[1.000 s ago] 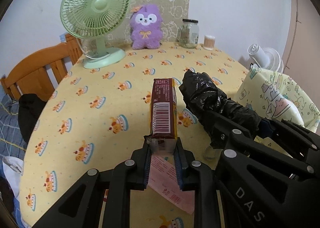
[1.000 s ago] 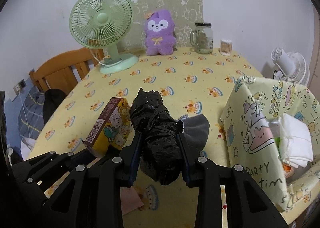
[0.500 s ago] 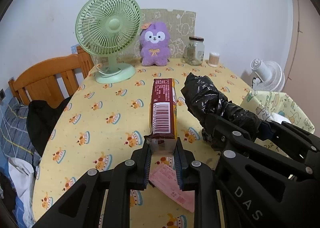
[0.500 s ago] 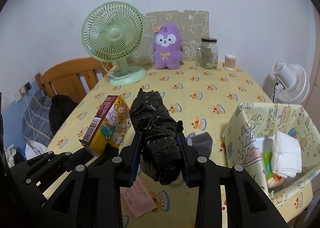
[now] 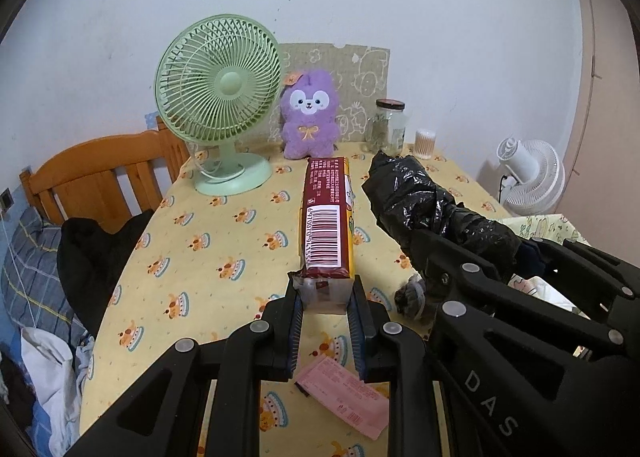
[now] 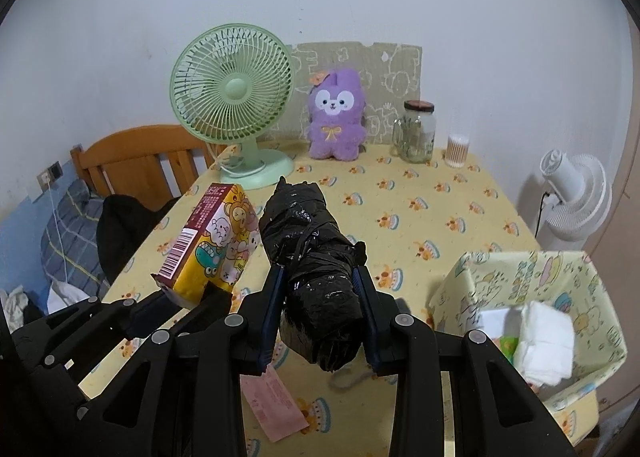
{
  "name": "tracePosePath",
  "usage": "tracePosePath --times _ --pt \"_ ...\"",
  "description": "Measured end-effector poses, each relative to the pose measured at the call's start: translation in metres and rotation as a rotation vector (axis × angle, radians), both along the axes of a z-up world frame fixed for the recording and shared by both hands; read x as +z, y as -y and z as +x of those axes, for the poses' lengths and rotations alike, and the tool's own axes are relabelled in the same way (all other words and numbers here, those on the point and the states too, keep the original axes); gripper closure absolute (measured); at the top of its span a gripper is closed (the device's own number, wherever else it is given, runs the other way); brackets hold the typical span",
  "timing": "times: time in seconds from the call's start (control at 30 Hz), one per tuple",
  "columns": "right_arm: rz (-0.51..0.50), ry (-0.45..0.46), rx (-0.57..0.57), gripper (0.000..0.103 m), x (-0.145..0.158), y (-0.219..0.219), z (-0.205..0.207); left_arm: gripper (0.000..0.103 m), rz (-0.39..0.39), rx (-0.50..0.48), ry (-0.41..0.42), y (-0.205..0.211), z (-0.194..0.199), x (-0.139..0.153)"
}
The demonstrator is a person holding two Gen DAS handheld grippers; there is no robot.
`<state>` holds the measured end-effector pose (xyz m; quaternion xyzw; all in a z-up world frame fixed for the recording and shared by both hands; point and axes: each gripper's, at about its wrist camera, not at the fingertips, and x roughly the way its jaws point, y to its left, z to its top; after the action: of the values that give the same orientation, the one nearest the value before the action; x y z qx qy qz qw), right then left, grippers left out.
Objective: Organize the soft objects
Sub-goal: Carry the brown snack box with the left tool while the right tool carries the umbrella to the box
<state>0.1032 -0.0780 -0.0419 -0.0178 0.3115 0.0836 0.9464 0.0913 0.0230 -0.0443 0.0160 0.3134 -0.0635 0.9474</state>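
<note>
Box (image 5: 328, 225) end flap crushed between left gripper (image 5: 325, 323) pads, print there unreadable. Bundle's (image 6: 316, 269) near end hangs below right gripper (image 6: 320, 321), wrapped in black film, contents hidden. Grey sock (image 5: 412, 297) on table (image 5: 208, 241) mostly behind right gripper's arm. Bin (image 6: 592, 281) cut at frame edge, white cloth (image 6: 544, 333) inside.

Left gripper clamped on box, right clamped on bundle. Both held in the air above the table, side by side, long axes pointing away from the cameras toward plush (image 5: 308, 121) and fan (image 5: 218, 89). Pink slip (image 5: 344, 397) flat on table beneath.
</note>
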Motion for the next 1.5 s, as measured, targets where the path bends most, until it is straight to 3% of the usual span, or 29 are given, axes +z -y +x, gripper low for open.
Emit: tracePosePath --times 0.97,1.5 --pt "-0.007 0.049 -0.051 0.065 0.025 0.060 -0.003 0.083 0.026 -0.051 0.061 0.059 0.001 0.022" --pt "-0.010 0.080 -0.122 0.065 0.034 0.111 -0.012 0.083 0.040 -0.140 0.088 0.112 0.002 0.026"
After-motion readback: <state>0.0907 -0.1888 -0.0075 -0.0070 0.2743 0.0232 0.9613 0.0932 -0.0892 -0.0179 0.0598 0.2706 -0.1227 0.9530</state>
